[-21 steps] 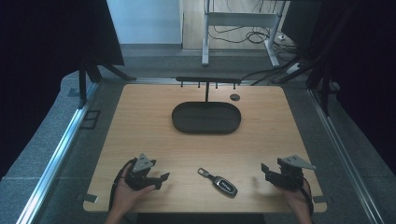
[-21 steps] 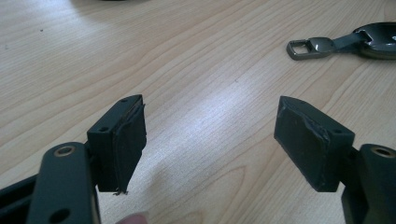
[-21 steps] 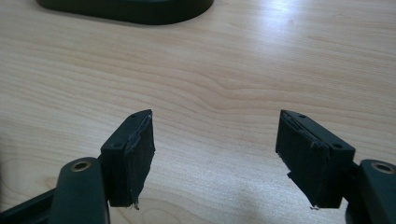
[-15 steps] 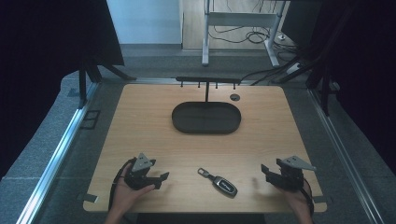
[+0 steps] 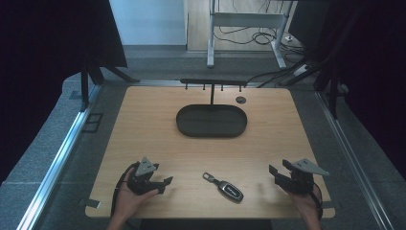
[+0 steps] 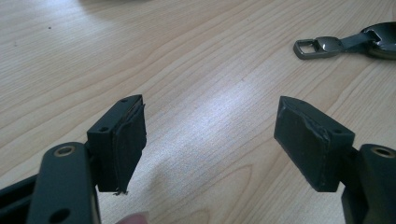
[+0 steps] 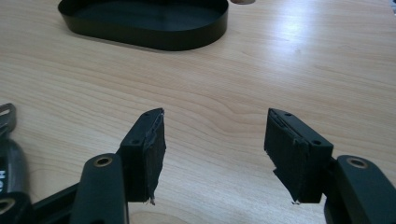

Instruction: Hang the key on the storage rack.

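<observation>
A black car key fob (image 5: pixel 230 189) with a metal loop lies on the wooden table (image 5: pixel 143 124) near its front edge, between my two grippers. My left gripper (image 5: pixel 165 184) rests at the front left, open, with bare wood between its jaws; in the left gripper view (image 6: pixel 210 140) the fob's metal loop (image 6: pixel 310 47) lies ahead at the upper right. My right gripper (image 5: pixel 274 173) sits at the front right, open and holding nothing. In the right gripper view (image 7: pixel 215 149) the fob (image 7: pixel 8 154) lies at the left edge.
A black oval tray (image 5: pixel 211 130) sits at the table's middle back, its rim (image 7: pixel 154 39) ahead of the right gripper. Behind it stands a black rail with small hooks (image 5: pixel 213 83) and a round grommet (image 5: pixel 241 99). Metal rails border both table sides.
</observation>
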`<state>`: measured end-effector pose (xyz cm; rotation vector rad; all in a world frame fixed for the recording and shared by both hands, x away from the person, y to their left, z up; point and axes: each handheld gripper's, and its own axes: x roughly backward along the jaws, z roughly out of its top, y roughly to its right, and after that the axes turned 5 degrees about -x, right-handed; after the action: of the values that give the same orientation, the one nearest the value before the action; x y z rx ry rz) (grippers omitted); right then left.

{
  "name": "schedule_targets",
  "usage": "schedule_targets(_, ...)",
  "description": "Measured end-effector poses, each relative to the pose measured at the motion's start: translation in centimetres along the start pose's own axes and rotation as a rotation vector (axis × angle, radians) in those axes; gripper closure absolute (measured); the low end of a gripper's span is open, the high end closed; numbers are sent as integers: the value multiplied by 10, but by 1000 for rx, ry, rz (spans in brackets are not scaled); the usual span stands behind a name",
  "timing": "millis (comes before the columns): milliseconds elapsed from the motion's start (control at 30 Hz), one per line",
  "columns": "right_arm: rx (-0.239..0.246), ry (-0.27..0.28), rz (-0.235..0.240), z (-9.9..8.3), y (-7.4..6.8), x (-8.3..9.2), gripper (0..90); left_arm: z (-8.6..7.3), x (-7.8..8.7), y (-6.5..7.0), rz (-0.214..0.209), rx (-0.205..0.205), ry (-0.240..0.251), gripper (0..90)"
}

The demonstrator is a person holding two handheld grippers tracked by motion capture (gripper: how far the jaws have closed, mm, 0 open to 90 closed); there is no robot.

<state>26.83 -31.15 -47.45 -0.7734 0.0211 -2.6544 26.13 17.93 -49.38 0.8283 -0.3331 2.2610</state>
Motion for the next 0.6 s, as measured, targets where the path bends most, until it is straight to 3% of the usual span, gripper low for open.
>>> schedule_targets(233,22,-11,48,8,-6,1,377,0,2,-1,9,3,7,257)
schedule_targets(333,26,-39,68,13,-7,0,371,0,0,0,7,-3,-3,257)
schedule_targets(600,91,-105,119,39,-19,2,376,0,-1,3,11,-15,-14,256)
